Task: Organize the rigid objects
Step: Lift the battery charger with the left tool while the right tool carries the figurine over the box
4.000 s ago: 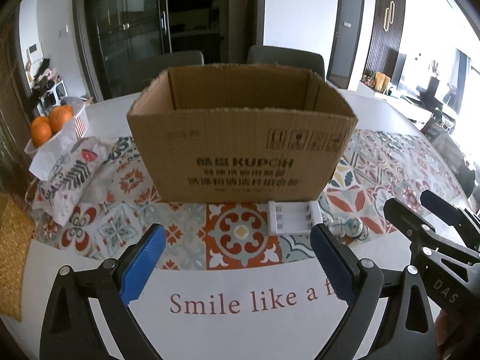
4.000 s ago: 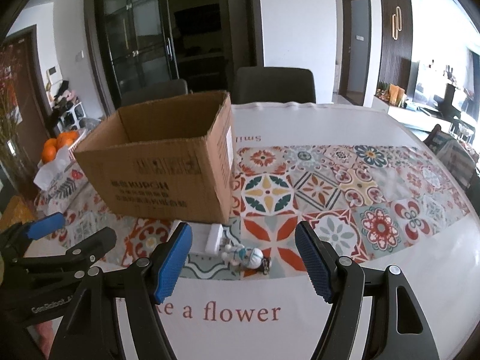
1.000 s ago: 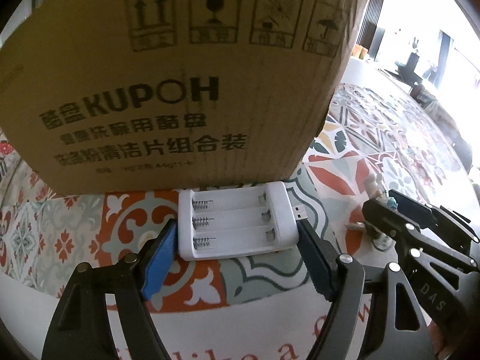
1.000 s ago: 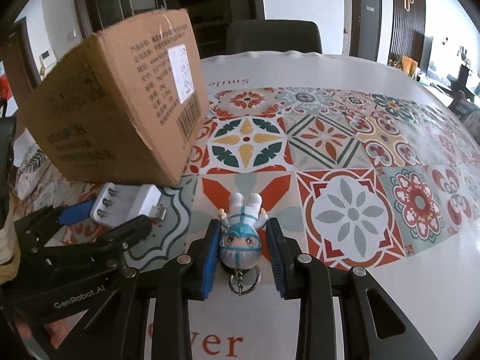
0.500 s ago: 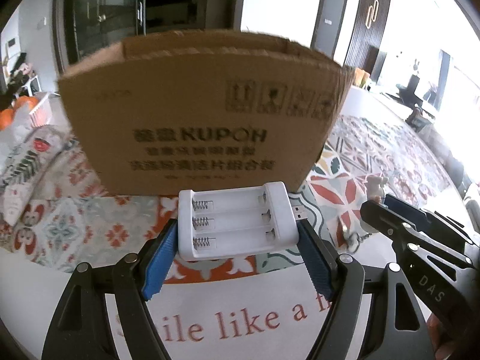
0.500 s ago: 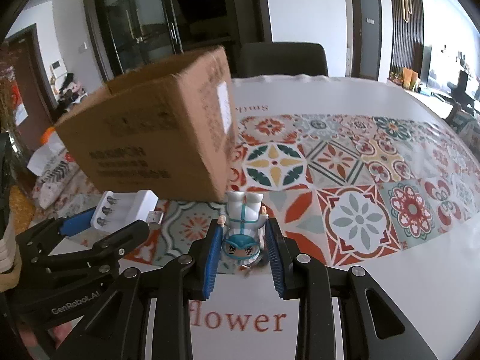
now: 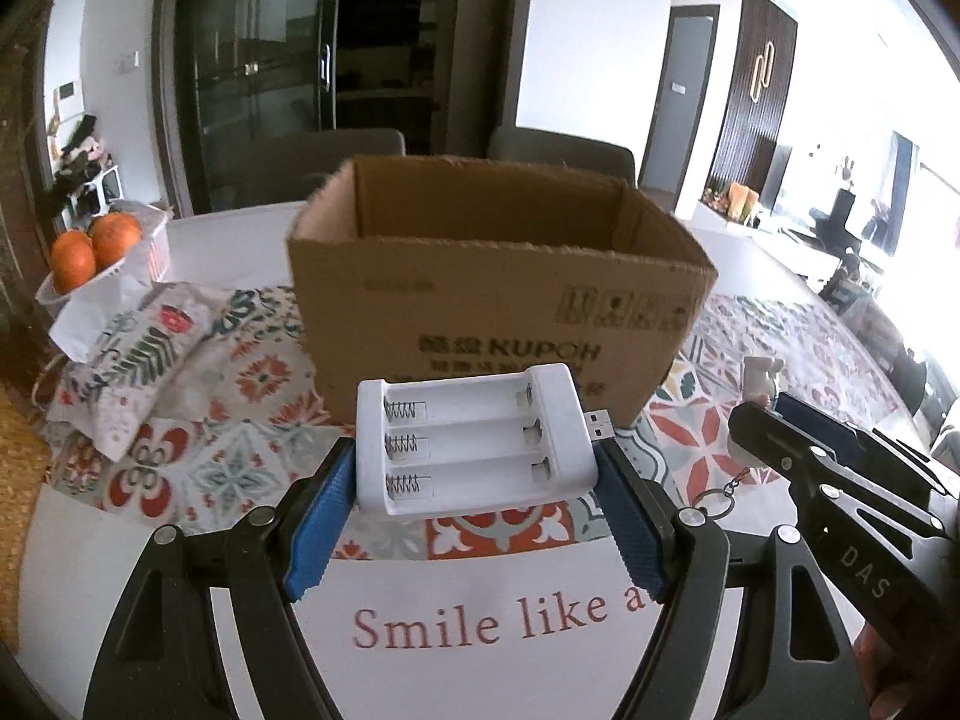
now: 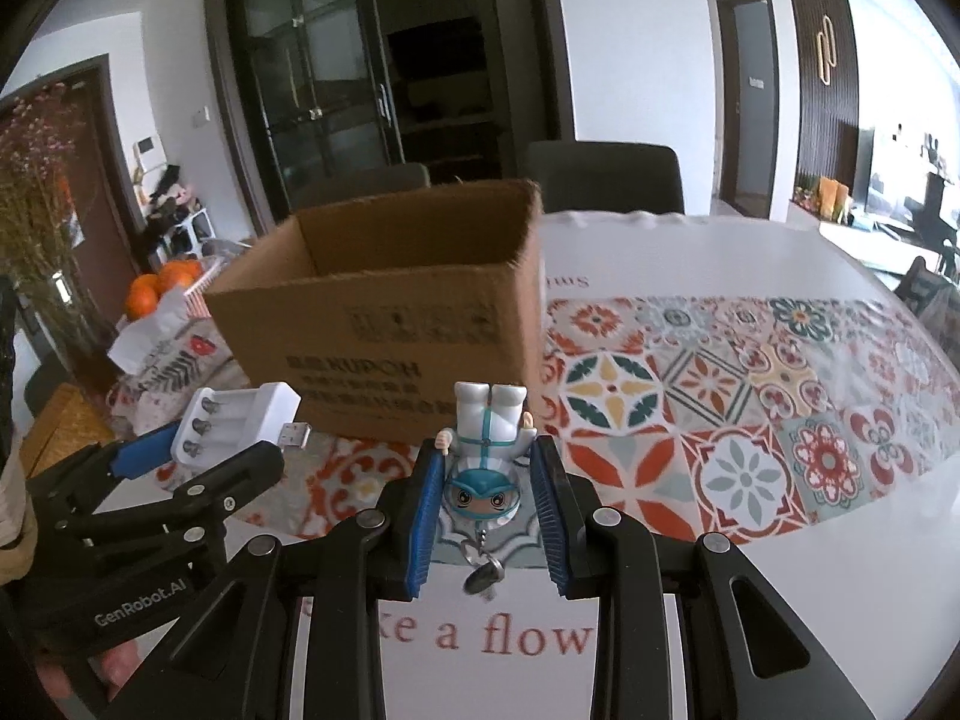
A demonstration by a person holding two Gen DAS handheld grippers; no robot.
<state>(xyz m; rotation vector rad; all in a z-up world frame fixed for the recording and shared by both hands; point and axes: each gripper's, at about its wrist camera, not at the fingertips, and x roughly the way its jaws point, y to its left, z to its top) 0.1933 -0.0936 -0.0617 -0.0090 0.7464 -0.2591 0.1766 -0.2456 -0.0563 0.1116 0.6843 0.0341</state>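
Both loads were lifted off worktop since 1 s ago: L gripper fingers pinching charger, R gripper pinching figurine; box at 12 o'clock next.

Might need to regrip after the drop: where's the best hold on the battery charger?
Grip the charger across its two short ends, as the left tongs do now, coming from the long side away from the box. Those ends are flat and parallel. Stay behind the USB plug sticking out of one end.
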